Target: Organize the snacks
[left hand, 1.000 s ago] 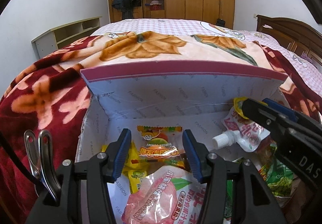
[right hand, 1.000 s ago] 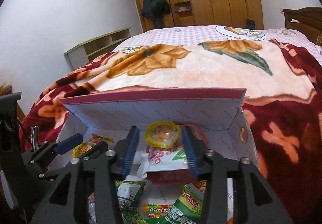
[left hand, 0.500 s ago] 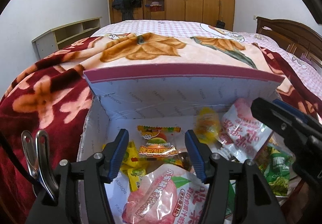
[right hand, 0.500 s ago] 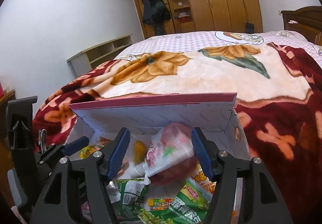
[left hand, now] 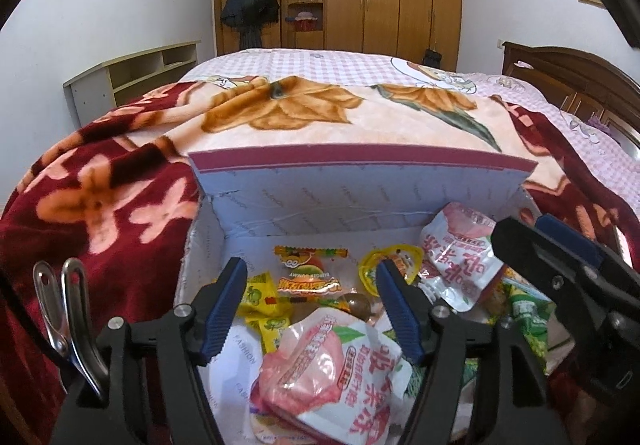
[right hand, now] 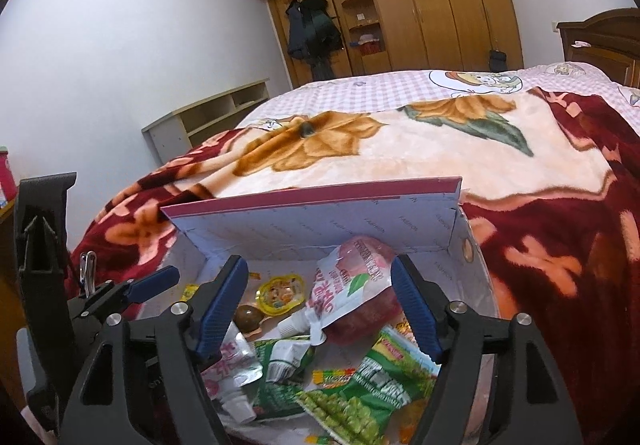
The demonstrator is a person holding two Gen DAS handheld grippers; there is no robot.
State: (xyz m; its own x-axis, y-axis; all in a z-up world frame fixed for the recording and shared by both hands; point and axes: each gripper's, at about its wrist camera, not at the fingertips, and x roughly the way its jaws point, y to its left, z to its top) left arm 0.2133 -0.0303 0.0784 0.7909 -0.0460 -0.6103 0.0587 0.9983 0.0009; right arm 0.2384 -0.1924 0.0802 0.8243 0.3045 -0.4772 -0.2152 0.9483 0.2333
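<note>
Pink spouted pouch [right hand: 352, 297] tilted, nozzle down-left

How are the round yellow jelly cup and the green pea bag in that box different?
The jelly cup is small, round and yellow with a cartoon lid; the green pea bag is a larger, flat, rectangular green packet. The jelly cup lies toward the back of the box, the pea bag nearer the front, partly overlapping other packets. Both lie loose inside the box, held by neither gripper.
</note>
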